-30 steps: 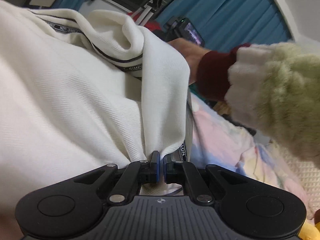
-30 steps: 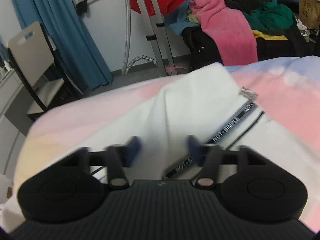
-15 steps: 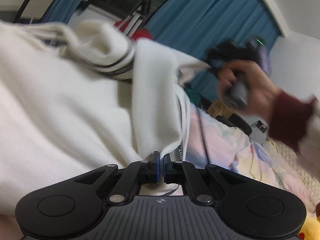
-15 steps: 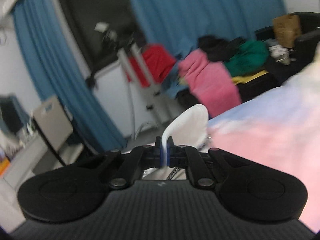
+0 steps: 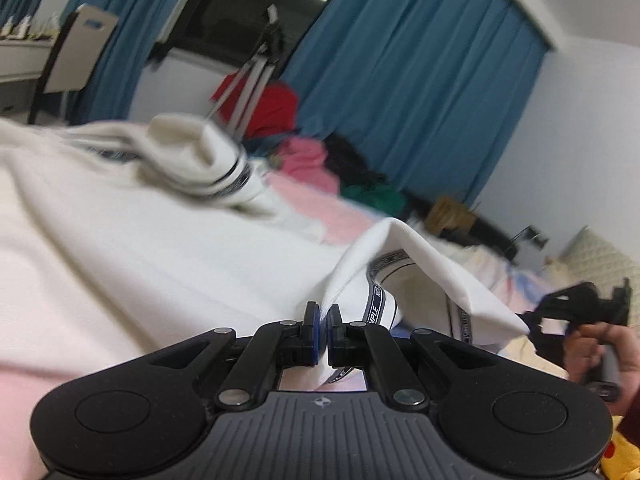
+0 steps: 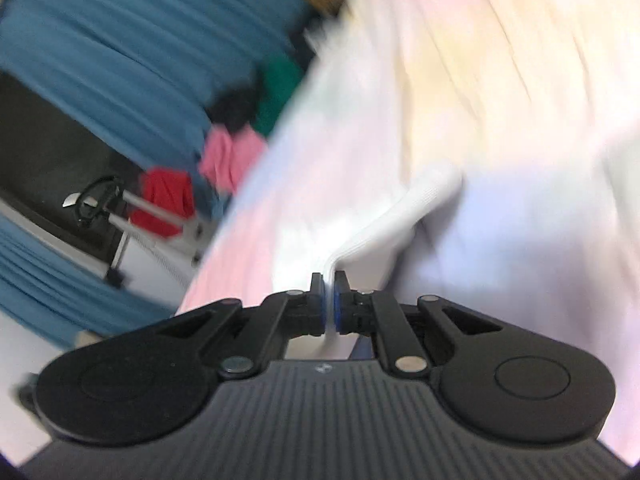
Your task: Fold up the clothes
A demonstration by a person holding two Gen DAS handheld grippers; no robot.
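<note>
A: The left gripper is pinching a fold of the garment, its black jaws pressed together on the cloth between blue pads. The fabric is cream-white, soft, finely ribbed, and a black tape with white lettering is running along the edge at about 1 o'clock from the jaws.

B: And the right gripper?

A: It is likewise clamping the same white cloth; a thin ribbed strip is rising from between its pads and curving toward 1 o'clock. That view is heavily blurred, so finer detail cannot be told.

B: Where is the garment lying?

A: It is spreading over a bed covered in pastel pink, yellow and lilac fabric, filling the left wrist view from 9 to 12 o'clock. A bunched, striped cuff or collar is humping up at 11 o'clock. A peaked corner of cloth is stretching toward 3 o'clock, where a hand is gripping the other black tool.

B: Anything behind?

A: Blue pleated curtains are hanging at 12 to 1 o'clock, with a heap of red, pink, black and green clothes below them, and a metal stand at 12 o'clock.
</note>
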